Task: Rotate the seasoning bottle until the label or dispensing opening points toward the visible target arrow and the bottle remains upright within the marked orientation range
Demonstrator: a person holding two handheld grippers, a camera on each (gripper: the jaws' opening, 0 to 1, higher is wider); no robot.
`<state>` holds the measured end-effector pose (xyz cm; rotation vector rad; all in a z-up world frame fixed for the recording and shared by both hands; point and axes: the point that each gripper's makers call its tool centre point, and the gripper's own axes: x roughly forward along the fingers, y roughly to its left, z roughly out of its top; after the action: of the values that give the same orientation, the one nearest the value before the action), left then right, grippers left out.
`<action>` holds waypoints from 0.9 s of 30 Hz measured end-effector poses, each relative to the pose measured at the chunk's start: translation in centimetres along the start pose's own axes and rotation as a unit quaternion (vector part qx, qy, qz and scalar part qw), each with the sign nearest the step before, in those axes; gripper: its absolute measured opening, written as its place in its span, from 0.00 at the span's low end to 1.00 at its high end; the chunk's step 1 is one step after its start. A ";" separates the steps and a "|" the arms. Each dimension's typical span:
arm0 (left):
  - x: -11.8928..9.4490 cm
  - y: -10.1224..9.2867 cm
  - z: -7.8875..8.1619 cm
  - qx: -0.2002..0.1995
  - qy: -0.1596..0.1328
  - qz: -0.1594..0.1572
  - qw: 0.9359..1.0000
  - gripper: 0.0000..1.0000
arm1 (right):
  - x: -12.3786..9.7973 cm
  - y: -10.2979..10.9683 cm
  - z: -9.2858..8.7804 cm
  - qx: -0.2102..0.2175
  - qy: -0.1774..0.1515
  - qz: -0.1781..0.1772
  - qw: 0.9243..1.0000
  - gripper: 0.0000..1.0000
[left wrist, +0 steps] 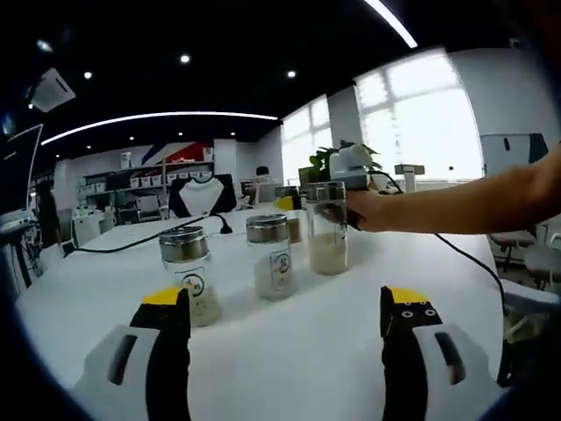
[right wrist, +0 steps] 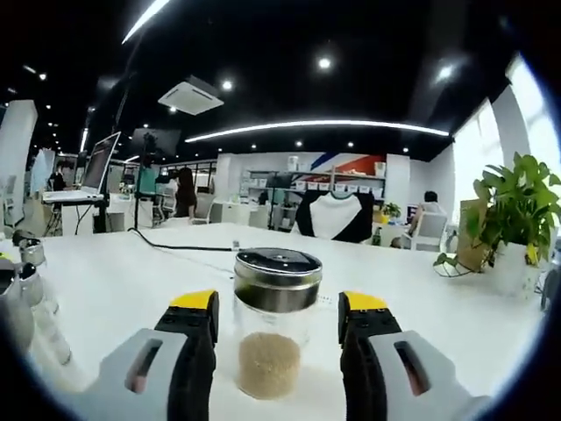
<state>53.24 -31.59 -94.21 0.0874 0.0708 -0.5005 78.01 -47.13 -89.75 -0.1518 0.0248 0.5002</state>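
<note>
The right gripper (right wrist: 276, 338) brackets the upright seasoning bottle (right wrist: 273, 320) on the white table (right wrist: 131, 281) with jaws parted, not yet clamped (no arrow visible), so turning remains, while the left gripper (left wrist: 285, 329) hangs spread, empty.

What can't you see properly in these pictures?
- Target arrow: the parts of the white table that show have none.
- Held bottle, right gripper view: clear glass, no label facing the camera; its base is cut off by the bottom edge.
- Right gripper: whether its jaws touch the glass is unclear.
- Labels on the two near bottles, left gripper view: too small to read.
- Far yellow-capped bottle: partly hidden behind others.
</note>
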 end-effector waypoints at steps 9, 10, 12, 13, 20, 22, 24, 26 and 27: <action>-0.5 0.9 0.1 -0.004 -0.005 0.006 1.000 0.93 | 0.6 -0.1 0.3 0.007 0.001 -0.030 1.000 0.40; -0.5 1.0 0.2 -0.005 -0.007 0.006 1.000 0.92 | 0.5 -0.2 0.3 0.010 0.001 -0.030 0.999 0.40; -0.6 1.3 0.5 -0.008 -0.013 0.011 1.000 0.91 | 0.4 -0.2 0.4 0.013 0.000 -0.028 1.000 0.39; -0.7 1.3 0.5 -0.009 -0.015 0.011 1.000 0.90 | 0.3 -0.2 0.4 0.021 0.004 -0.029 0.999 0.39; -0.5 1.3 0.3 -0.029 -0.007 -0.004 1.000 0.95 | -1.6 0.1 1.0 0.028 0.020 -0.036 0.999 0.38; -0.6 1.4 0.4 -0.023 -0.010 -0.003 1.000 0.94 | -2.4 0.1 1.8 0.022 0.005 -0.030 0.999 0.38; -0.6 1.3 0.4 -0.019 -0.009 -0.007 1.000 0.95 | -3.0 -0.1 2.1 0.022 0.002 -0.028 0.999 0.38; -0.6 1.3 0.2 -0.017 -0.005 -0.013 1.000 0.96 | -4.4 -0.4 2.8 0.029 -0.008 -0.024 0.999 0.38; -0.7 1.4 0.2 -0.017 -0.005 -0.011 1.000 0.96 | -4.9 -0.5 2.9 0.031 -0.012 -0.023 0.999 0.38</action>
<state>53.34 -30.03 -93.90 0.0518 0.0711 -0.5211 73.87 -49.44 -86.48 -0.0863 0.0140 0.4553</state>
